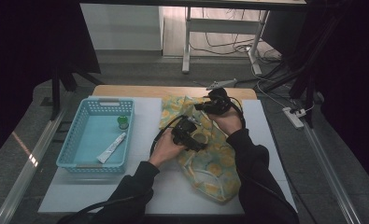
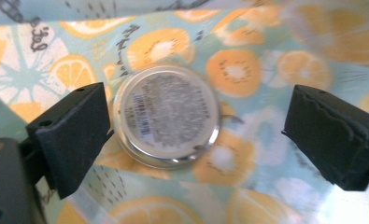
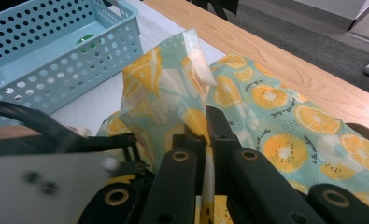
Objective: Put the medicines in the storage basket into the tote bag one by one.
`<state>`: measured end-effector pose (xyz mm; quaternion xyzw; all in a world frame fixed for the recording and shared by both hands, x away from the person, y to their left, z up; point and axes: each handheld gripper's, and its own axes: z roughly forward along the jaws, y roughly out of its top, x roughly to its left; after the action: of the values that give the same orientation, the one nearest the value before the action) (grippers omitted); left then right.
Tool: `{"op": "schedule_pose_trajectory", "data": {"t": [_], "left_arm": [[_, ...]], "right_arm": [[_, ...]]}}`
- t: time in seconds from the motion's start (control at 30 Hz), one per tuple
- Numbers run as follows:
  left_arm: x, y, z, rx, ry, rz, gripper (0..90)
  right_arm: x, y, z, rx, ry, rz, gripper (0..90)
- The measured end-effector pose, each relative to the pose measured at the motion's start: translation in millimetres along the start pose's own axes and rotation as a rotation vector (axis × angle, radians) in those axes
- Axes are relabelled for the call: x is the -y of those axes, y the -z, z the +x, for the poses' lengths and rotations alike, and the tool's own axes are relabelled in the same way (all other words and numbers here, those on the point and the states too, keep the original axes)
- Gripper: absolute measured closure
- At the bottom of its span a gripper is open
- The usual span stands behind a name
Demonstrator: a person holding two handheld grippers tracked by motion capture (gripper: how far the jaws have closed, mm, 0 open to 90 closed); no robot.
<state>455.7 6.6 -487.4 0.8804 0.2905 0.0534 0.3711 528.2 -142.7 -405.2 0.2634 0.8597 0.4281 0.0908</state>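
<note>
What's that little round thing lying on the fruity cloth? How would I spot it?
Find the fruit-print bag beside the blue basket. At its middle, by the left gripper, lies a small round tin. Unlike the printed orange slices around it, it is silvery, with a shiny rim and a grey label.

The high view looks down and forward on the whole table [image 1: 173, 196] from above. Both gripper views sit very close over the fruit-print bag [image 1: 210, 172], which all three views share
</note>
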Motion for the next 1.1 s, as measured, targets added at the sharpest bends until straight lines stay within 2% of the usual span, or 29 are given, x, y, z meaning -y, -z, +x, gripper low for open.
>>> {"op": "schedule_pose_trajectory", "data": {"t": [0.2,0.5,0.7,0.8,0.93,1.1], "left_arm": [[2.3,23.1,-9.1,0.017,-0.027,-0.019,3.3],[11.1,60.1,-12.5,0.035,-0.011,-0.073,2.3],[22.0,80.6,-8.7,0.038,-0.008,-0.084,2.4],[28.1,89.6,-5.5,0.053,0.015,-0.097,2.4],[35.5,100.4,-2.6,0.052,0.021,-0.104,2.3],[45.1,115.8,0.2,0.027,0.031,-0.111,1.5]], "right_arm": [[0.2,1.8,1.4,-0.006,0.000,-0.003,90.0],[0.3,3.4,4.3,-0.020,0.011,-0.005,90.0],[0.9,3.0,5.9,-0.028,0.014,-0.004,90.0],[0.5,2.9,7.8,-0.034,0.020,-0.005,90.0],[-0.6,3.4,10.6,-0.041,0.025,-0.009,90.0],[-0.9,4.3,13.4,-0.046,0.032,-0.010,90.0]]}}
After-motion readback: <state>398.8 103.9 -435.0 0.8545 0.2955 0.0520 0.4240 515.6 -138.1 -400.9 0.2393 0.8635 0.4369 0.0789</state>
